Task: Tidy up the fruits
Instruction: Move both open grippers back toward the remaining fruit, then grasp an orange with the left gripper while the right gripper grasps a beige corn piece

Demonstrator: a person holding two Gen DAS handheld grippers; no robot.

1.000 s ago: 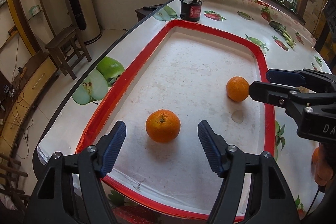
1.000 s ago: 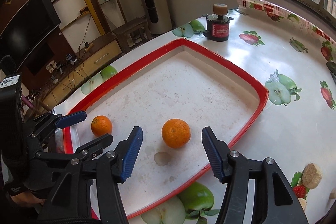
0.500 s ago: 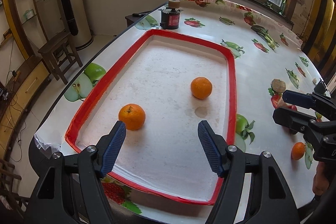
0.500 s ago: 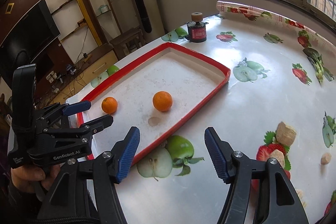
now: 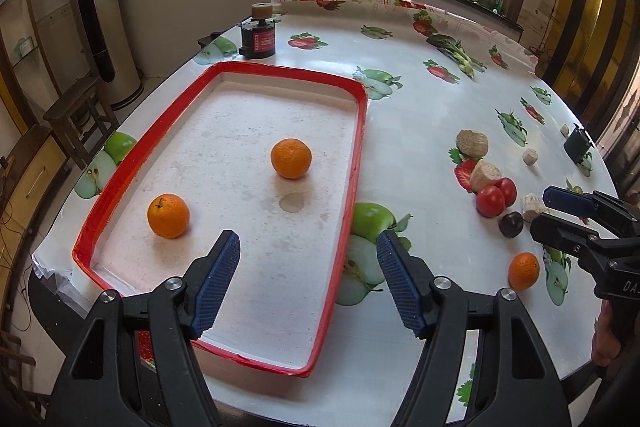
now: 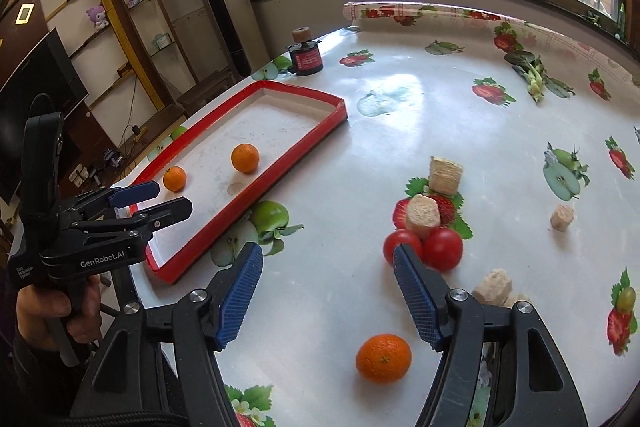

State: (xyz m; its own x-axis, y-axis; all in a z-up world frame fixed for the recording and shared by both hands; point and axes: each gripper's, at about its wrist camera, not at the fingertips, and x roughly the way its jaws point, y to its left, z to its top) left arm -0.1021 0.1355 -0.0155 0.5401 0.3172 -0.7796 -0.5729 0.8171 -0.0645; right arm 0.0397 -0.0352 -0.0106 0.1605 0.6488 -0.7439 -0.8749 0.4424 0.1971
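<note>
On the fruit-print table (image 6: 400, 131), both grippers gape empty; lower the right gripper (image 6: 328, 293) squarely astride the loose orange (image 6: 383, 358), probably near the front edge.

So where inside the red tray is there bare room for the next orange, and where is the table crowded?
The red tray has bare floor in its far half, beyond the two oranges, and along its near end. It is crowded outside, to the tray's right: two tomatoes, a dark plum, pale chunks and a loose orange.
</note>
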